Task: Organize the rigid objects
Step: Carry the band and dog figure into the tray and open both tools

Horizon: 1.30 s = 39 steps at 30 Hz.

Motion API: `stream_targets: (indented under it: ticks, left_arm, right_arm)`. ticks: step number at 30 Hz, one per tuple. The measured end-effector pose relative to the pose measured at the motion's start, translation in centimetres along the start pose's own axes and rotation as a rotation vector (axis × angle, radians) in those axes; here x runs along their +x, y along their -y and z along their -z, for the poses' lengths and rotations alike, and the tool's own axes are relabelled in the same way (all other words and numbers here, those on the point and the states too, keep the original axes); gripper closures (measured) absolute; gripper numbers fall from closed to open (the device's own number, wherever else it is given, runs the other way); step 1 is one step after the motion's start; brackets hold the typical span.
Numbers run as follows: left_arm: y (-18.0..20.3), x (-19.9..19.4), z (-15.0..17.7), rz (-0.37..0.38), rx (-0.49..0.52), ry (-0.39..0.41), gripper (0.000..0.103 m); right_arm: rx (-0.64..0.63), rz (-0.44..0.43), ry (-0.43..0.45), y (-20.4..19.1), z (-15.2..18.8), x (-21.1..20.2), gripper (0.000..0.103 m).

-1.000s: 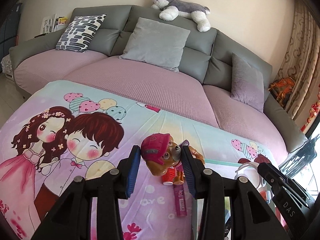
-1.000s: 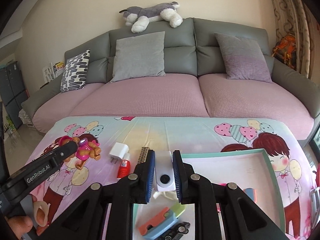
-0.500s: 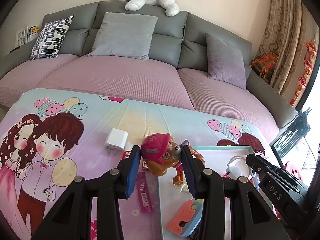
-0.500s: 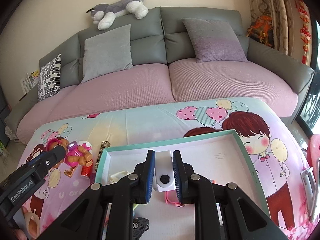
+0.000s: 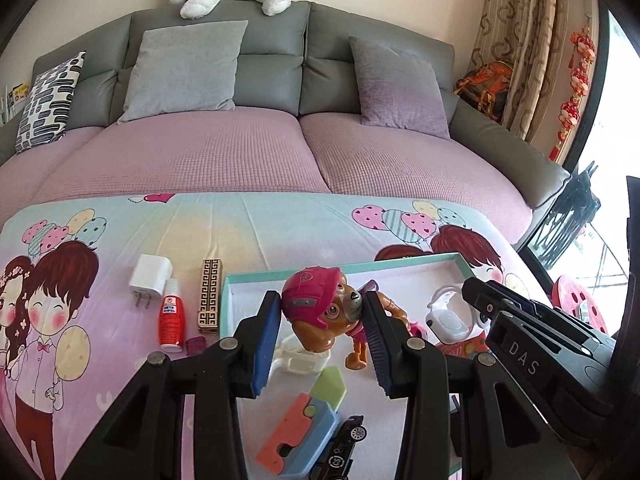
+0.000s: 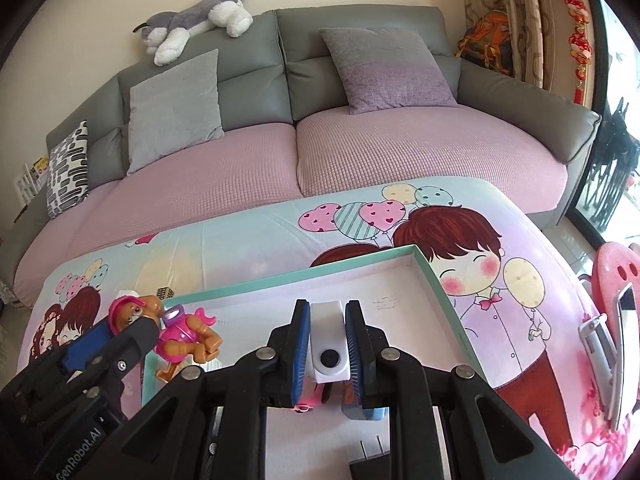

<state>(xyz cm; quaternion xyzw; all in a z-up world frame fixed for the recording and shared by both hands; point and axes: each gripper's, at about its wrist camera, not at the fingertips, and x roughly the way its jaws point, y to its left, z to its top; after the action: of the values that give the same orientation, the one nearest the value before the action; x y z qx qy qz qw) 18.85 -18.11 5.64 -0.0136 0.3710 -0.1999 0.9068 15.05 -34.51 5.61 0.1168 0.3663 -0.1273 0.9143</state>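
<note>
Low in the left wrist view, the left hand-held gripper (image 5: 320,336) was clamped, jaws part-way closed, on the head of a toy pup figure (image 5: 320,312) in a pink helmet, which hung over the near-left part of the teal-rimmed tray (image 5: 256,277). In the right wrist view the right hand-held gripper (image 6: 328,350) was nearly closed on a small white device (image 6: 328,344) with a dark button, above the tray's middle.

To do this step well, each toy probably needed lowering onto bare white tray floor before letting go. The pup stood almost over a white plastic piece (image 5: 300,360); nearer the bottom edge lay an orange-and-blue block toy (image 5: 296,436) and a black toy car (image 5: 340,448), so a spot further in looked safer. A black plug (image 6: 370,464) lay under the right gripper, and the two grippers were close together, so they could bump.

Further up and left on the cartoon-print worktop (image 5: 280,224), outside the tray, waited a red glue bottle (image 5: 173,318), a white charger (image 5: 150,276) and a patterned box (image 5: 211,296). Beyond stood the sofa (image 5: 240,152).
</note>
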Motion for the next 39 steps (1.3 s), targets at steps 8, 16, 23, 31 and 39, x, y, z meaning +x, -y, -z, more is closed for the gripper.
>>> stream_targets:
  ticks: [8,16,23,31,39]
  left_arm:
    - [1.3,1.3,0.5,0.003,0.024,-0.036,0.06]
    - [1.7,2.1,0.9,-0.013,0.033,-0.059,0.06]
    - [2.0,2.6,1.0,-0.023,0.036,-0.072,0.06]
    - [1.9,2.8,1.1,-0.027,0.032,-0.08,0.059]
    - [1.2,2.2,0.8,-0.039,0.006,-0.073,0.055]
  right_arm:
    - [0.025,0.022,-0.025,1.2,0.2,0.6,0.083]
    - [0.039,0.027,-0.04,1.9,0.4,0.9,0.083]
    - [0.036,0.032,-0.056,2.1,0.6,1.3,0.083]
    - [0.025,0.044,-0.078,2.0,0.9,1.9,0.083]
    - [0.023,0.048,-0.083,1.8,0.8,2.0,0.083]
